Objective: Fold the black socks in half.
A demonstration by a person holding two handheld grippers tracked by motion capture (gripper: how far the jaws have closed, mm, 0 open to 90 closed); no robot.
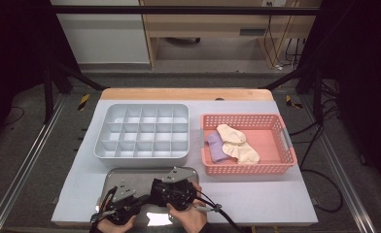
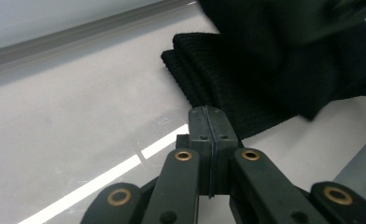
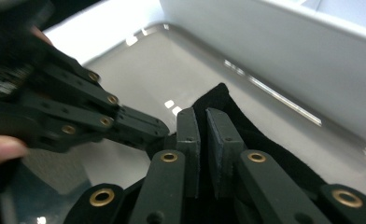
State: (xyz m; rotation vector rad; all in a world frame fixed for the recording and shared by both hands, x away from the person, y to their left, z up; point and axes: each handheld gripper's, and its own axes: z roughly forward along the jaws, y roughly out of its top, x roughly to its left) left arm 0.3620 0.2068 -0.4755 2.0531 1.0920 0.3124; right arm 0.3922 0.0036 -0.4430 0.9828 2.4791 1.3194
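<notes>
A black sock (image 2: 228, 70) lies folded on a shiny metal tray (image 1: 130, 177) at the table's front edge. My right gripper (image 3: 203, 116) is shut on it, with black fabric (image 3: 265, 158) standing up between and around its jaws. From the left, my left gripper (image 3: 158, 128) reaches the same spot. Its jaws (image 2: 208, 114) are pressed flat together, tips at the sock's near edge; I cannot tell whether any fabric is caught between them. In the high view the left gripper (image 1: 141, 200) and right gripper (image 1: 154, 190) meet over the tray and hide the sock.
A grey compartment tray (image 1: 145, 156) stands just beyond the metal tray, and its white wall (image 3: 288, 56) is close on the right gripper's far side. To the right is a pink basket (image 1: 249, 169) holding a cream sock (image 1: 237, 141) and a purple sock (image 1: 216, 145).
</notes>
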